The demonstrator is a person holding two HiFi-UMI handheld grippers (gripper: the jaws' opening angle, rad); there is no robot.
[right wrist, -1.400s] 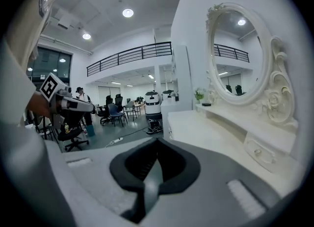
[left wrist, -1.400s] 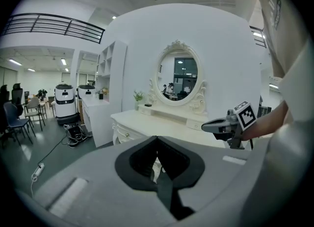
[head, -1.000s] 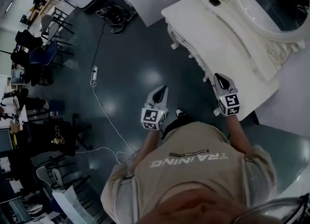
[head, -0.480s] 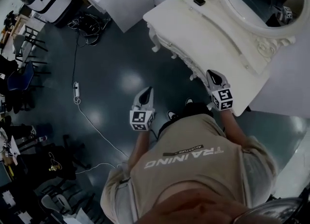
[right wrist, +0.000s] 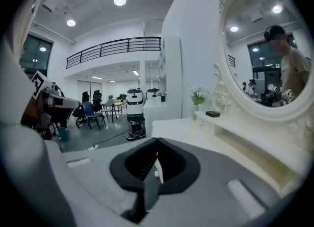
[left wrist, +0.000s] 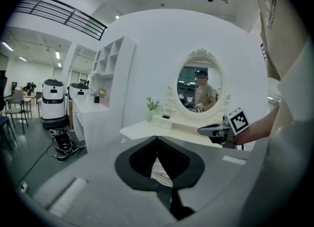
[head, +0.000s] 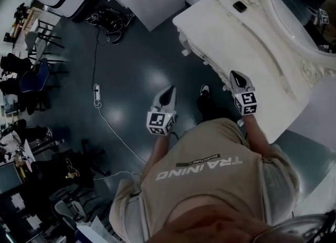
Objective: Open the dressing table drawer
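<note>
Your right gripper (head: 235, 75) has its jaws pressed together with nothing between them, and it hovers over the front edge of the white dressing table (head: 236, 32). Your left gripper (head: 171, 89) is likewise closed on nothing, well apart from the table, above the dark floor (head: 131, 63). An oval mirror (head: 307, 6) tops the table. The drawer itself cannot be made out.

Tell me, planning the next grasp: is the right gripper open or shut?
Shut: the right gripper has its jaw tips together, nothing between them.
</note>
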